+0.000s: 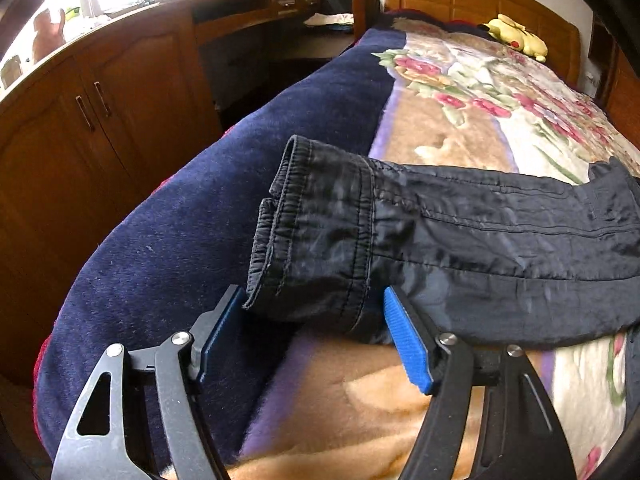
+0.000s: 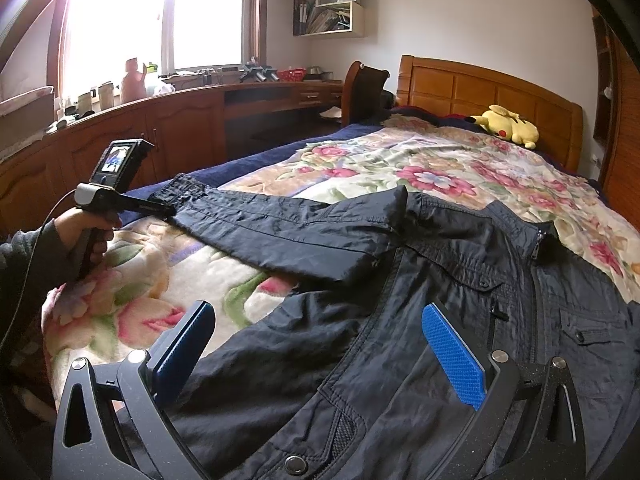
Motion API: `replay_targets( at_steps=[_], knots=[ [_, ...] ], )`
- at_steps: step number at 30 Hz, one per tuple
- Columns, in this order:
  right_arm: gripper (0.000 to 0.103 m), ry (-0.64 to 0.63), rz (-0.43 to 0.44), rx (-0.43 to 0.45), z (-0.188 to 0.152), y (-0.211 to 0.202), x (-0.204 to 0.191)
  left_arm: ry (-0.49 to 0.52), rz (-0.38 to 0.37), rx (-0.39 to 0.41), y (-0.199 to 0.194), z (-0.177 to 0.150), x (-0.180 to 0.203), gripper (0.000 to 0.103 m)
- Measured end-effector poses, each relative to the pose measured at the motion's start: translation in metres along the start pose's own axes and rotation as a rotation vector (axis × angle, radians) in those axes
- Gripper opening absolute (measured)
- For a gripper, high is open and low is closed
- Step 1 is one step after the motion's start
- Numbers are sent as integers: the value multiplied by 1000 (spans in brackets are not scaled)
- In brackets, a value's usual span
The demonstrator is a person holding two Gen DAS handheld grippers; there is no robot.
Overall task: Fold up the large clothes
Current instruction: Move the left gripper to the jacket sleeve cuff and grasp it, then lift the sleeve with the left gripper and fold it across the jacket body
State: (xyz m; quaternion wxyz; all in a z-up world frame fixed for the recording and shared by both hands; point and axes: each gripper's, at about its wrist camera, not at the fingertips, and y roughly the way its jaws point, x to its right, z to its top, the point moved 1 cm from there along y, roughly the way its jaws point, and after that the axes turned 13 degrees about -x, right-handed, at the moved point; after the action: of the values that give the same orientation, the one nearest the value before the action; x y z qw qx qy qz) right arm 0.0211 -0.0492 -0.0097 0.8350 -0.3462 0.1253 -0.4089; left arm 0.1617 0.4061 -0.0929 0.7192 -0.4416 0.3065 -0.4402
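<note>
We see the jacket (image 2: 460, 280) only in part: its lower body runs off the bottom and right edges of the right wrist view. In the left wrist view the sleeve (image 1: 460, 224) leaves the frame at the right. We cannot tell whether the left gripper's (image 1: 316, 312) pads press the cuff (image 1: 308, 216). The desk clutter (image 2: 260, 72) is too small to identify.

L wrist cam close over jacket (image 1: 480, 232) cuff; R cam farther back, both toward headboard (image 2: 480, 92).
</note>
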Motion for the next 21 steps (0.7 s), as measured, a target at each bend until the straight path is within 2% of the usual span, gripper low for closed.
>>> replay_targets(
  at_steps=[1, 3, 4, 6, 8, 13, 21],
  knots=[
    [103, 0, 1, 2, 0, -1, 0, 4, -4, 2, 0, 0, 0, 67],
    [103, 1, 1, 6, 0, -2, 0, 24, -46, -9, 2, -1, 3, 45],
    [103, 1, 1, 7, -1, -3, 0, 27, -59, -12, 2, -2, 4, 41],
    [103, 1, 2, 10, -1, -5, 1, 40, -89, -16, -3, -3, 8, 17],
    [103, 3, 2, 15, -2, -8, 2, 56, -81, 2, -11, -4, 15, 11],
    [103, 12, -4, 38, -6, -23, 11, 99, -105, 94, -54, -7, 42, 9],
    [103, 38, -34, 64, -19, -53, 38, 251, -149, 255, -152, -13, 123, 9]
  ],
)
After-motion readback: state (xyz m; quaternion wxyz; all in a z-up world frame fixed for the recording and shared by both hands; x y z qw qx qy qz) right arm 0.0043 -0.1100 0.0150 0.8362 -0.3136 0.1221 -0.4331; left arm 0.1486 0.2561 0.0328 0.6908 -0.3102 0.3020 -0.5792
